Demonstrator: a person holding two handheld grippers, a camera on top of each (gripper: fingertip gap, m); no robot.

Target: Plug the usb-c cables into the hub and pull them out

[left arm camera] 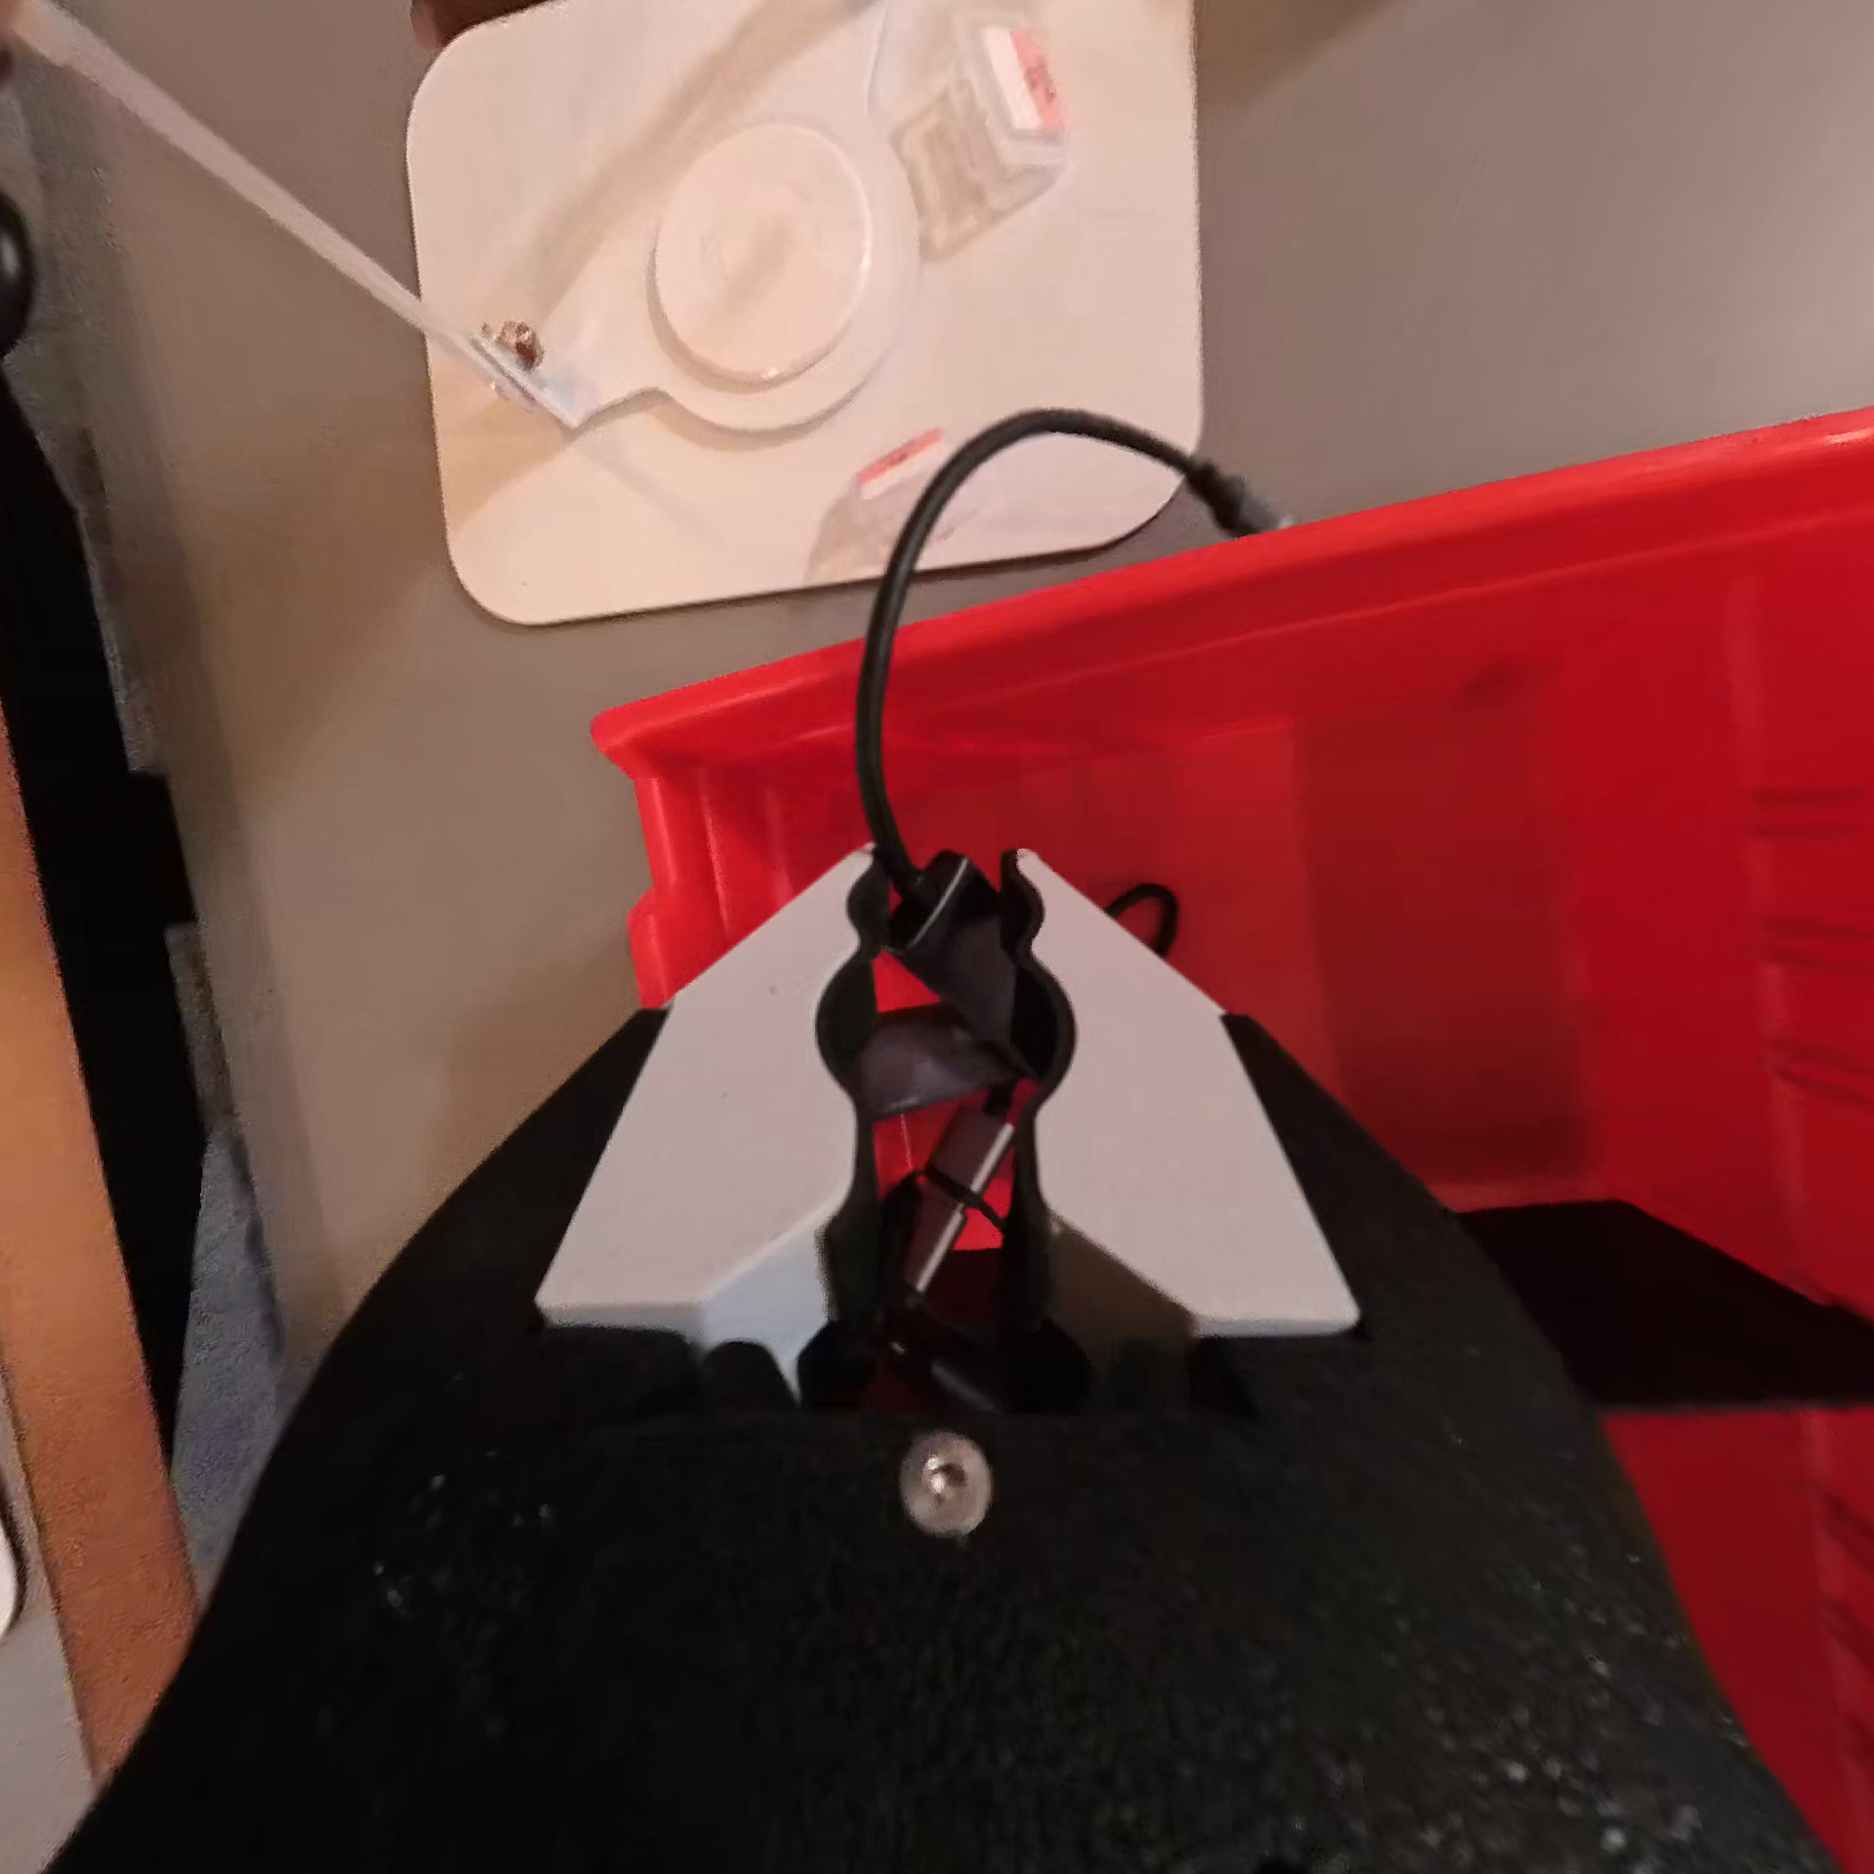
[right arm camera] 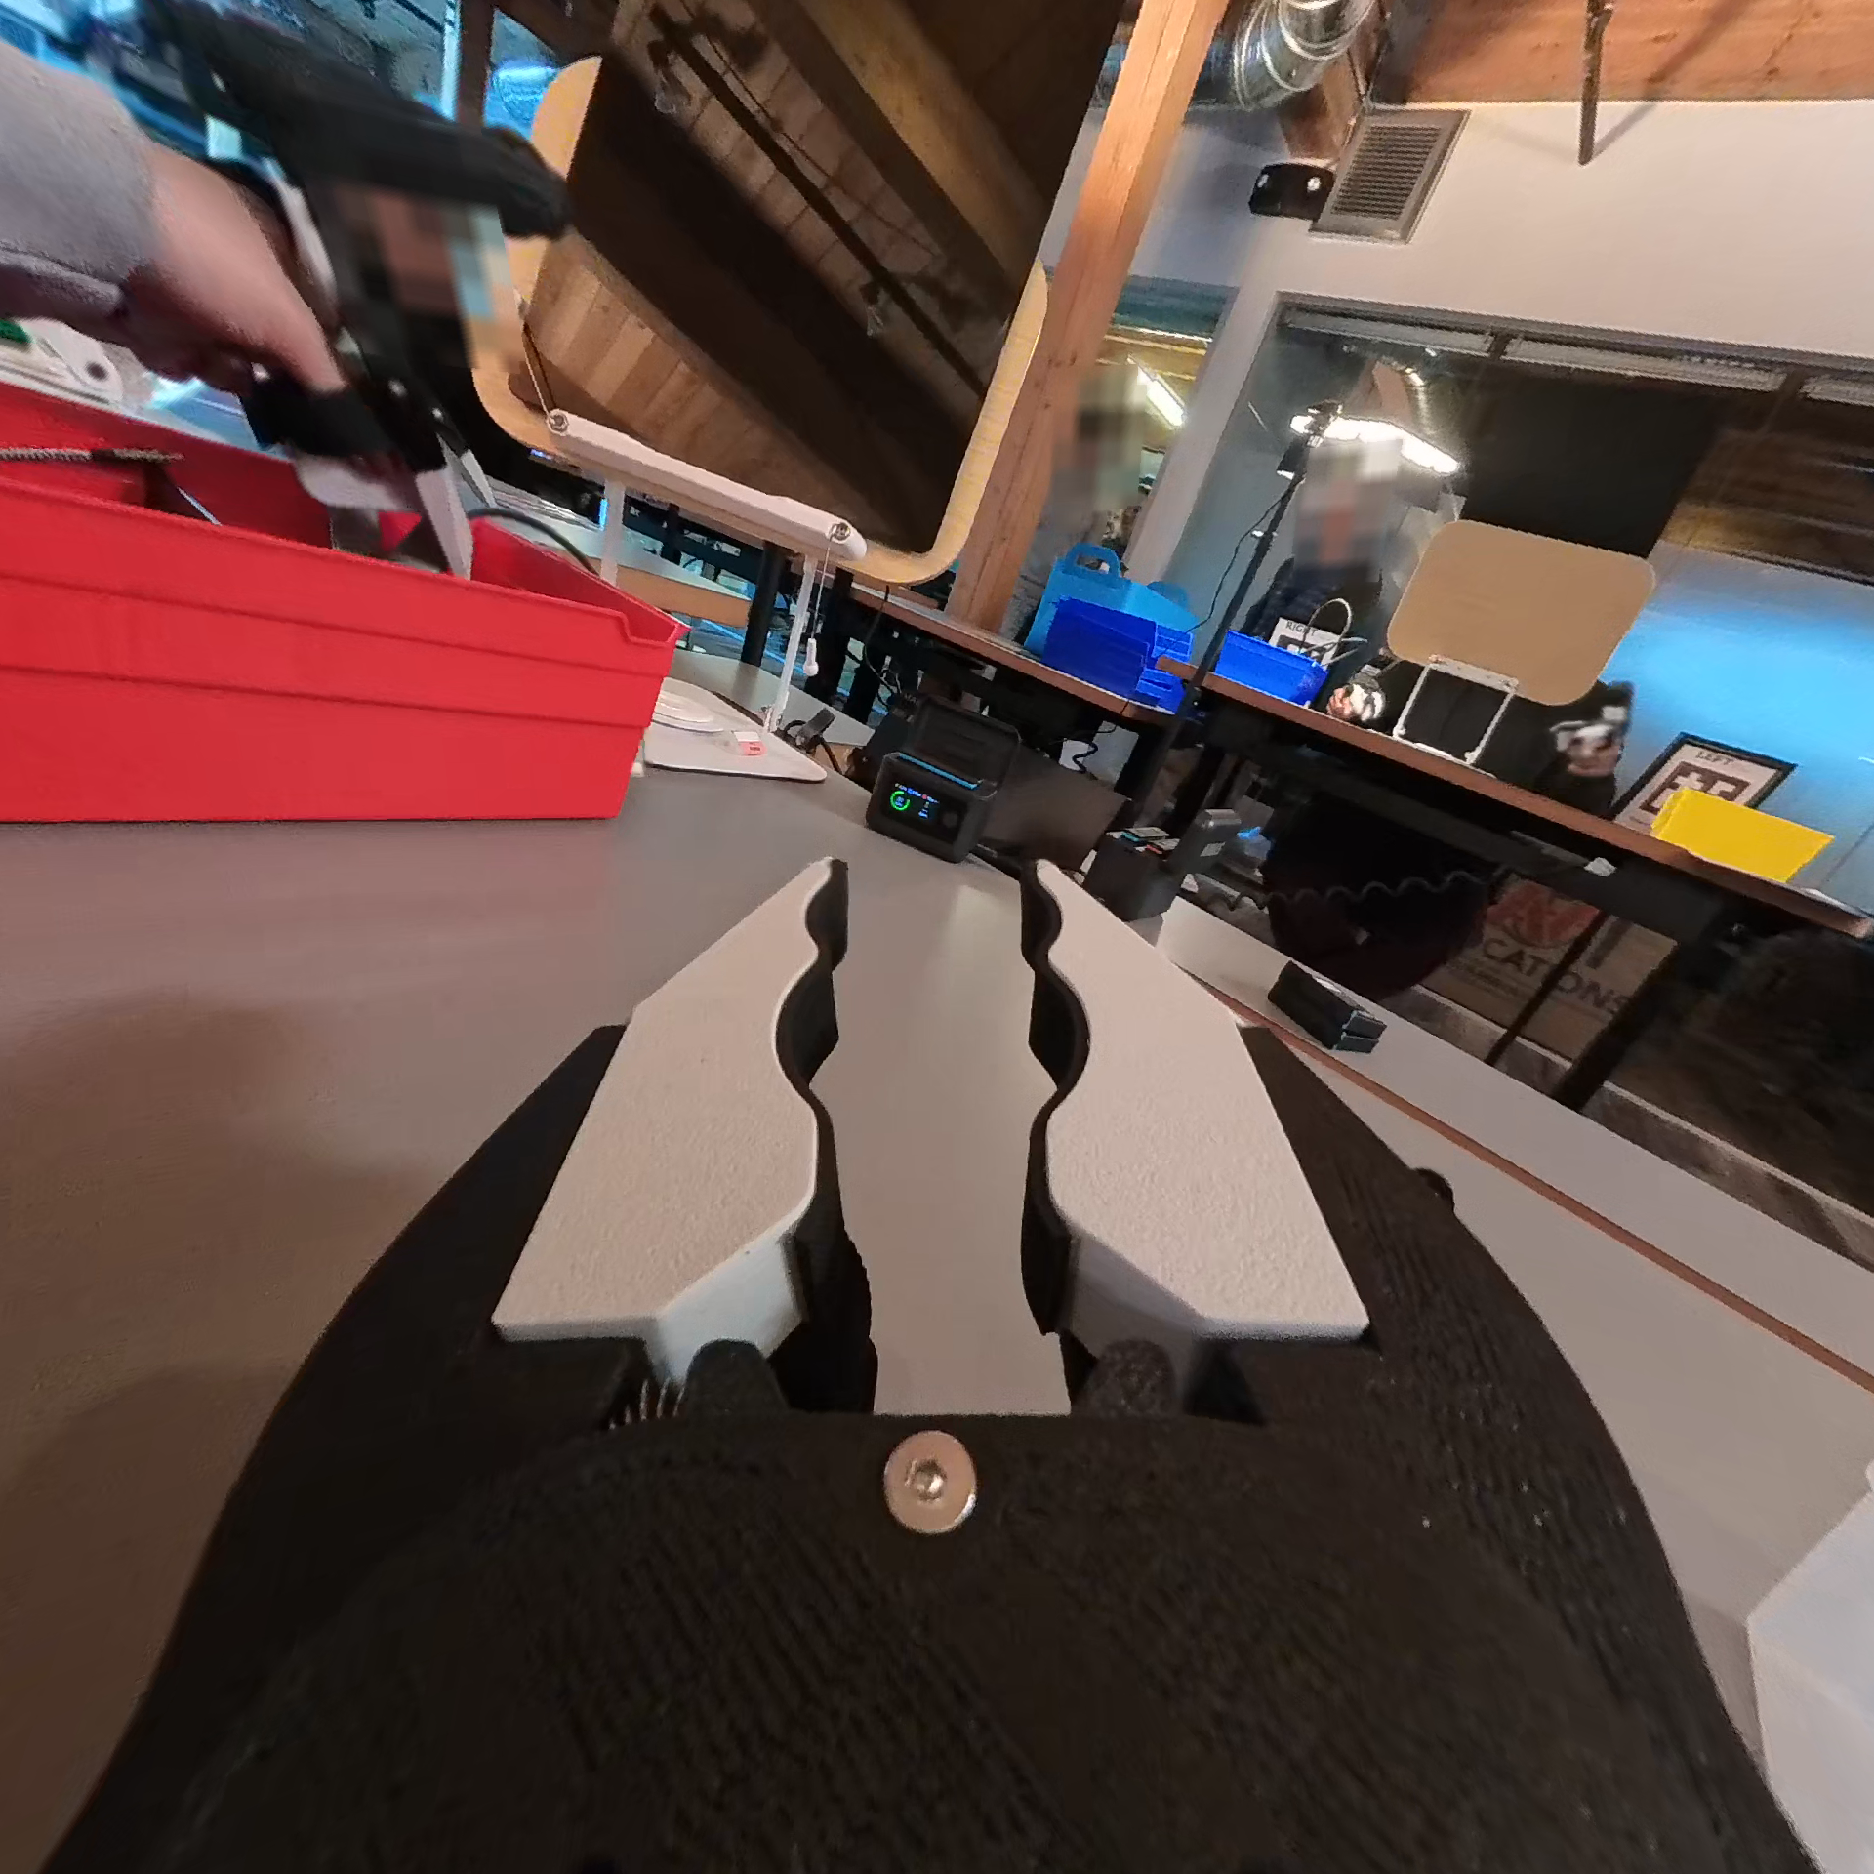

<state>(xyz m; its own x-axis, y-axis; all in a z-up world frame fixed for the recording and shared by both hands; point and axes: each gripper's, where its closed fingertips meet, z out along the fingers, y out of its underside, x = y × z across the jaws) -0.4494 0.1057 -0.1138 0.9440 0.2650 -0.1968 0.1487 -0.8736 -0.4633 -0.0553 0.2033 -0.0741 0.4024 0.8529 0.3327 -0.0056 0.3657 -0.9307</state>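
In the left wrist view my left gripper is shut on the black plug end of a black cable, held over the red bin. The cable arcs up and right past the bin's rim. A silver connector and a dark grey piece show in the gap between the fingers; I cannot tell whether this is the hub. My right gripper is open and empty, low over the grey table. The right wrist view shows the left gripper, held by a hand, above the red bin.
A white board with clear plastic pieces lies beyond the bin. A thin cable loop lies inside the bin. A small black device with a lit screen and a black block sit near the table's far edge. A white box stands at right. The gap from one gripper's tips to the other's is roughly 40 cm.
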